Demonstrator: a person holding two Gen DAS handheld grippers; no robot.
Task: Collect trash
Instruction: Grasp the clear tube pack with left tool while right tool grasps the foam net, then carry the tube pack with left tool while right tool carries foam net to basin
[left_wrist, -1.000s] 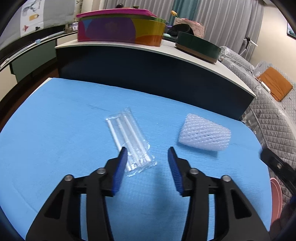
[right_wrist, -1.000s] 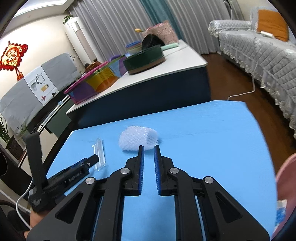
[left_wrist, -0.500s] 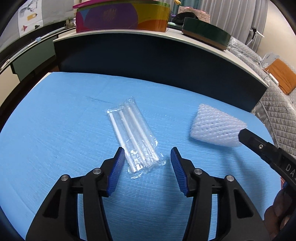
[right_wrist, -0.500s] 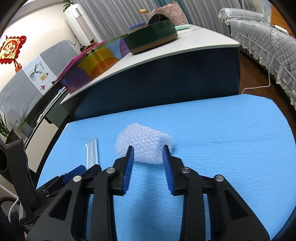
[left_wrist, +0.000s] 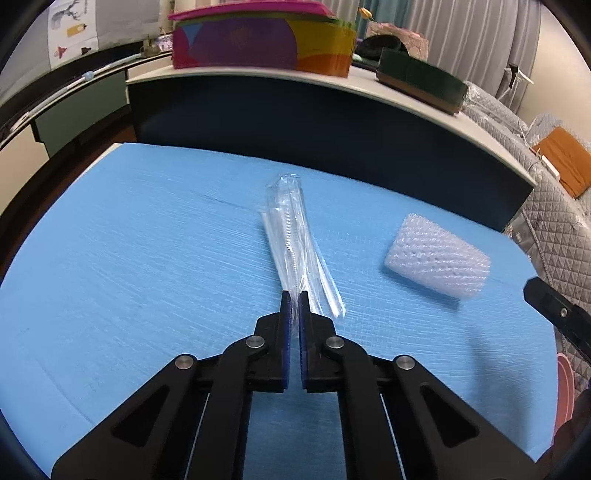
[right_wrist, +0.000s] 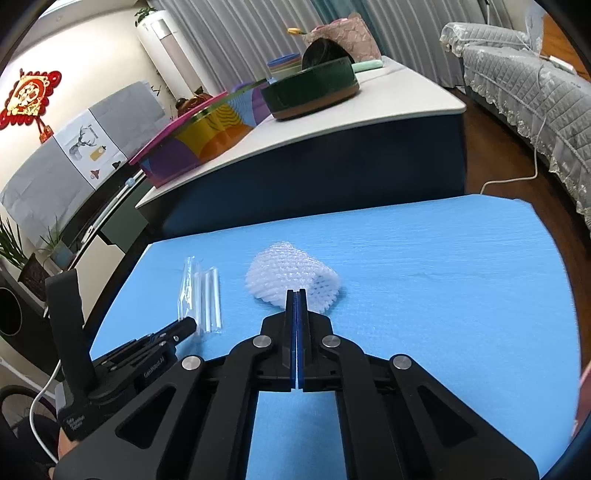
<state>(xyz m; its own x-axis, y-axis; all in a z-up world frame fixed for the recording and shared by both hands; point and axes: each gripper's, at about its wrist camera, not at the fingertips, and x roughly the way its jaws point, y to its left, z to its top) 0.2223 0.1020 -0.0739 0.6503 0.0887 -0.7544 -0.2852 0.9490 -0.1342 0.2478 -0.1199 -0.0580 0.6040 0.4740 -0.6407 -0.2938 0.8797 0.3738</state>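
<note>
Both pieces of trash are being gripped at once, so the pick-up step is in hand. Nearest, the left gripper (left_wrist: 294, 301) has its fingers pinched together on the near end of the clear plastic wrapper (left_wrist: 291, 236), which runs away from the fingertips across the blue mat (left_wrist: 129, 258) and looks bunched by the squeeze. The right gripper (right_wrist: 296, 297) has its fingers pressed flat together at the near edge of the white foam net sleeve (right_wrist: 288, 277); they seem to nip a thin bit of its rim, though how much is caught is hard to tell.

Next, I judge, both hands need to lift gently and carry the pieces to a bin; no bin shows clearly, only a pink rim (left_wrist: 565, 387) at the right of the left fingers, contents hidden.

Far beyond the fingers, on the white counter (right_wrist: 406, 96), stand a colourful lidded box (left_wrist: 258, 44) and a dark green round tin (right_wrist: 310, 88), both closed.
</note>
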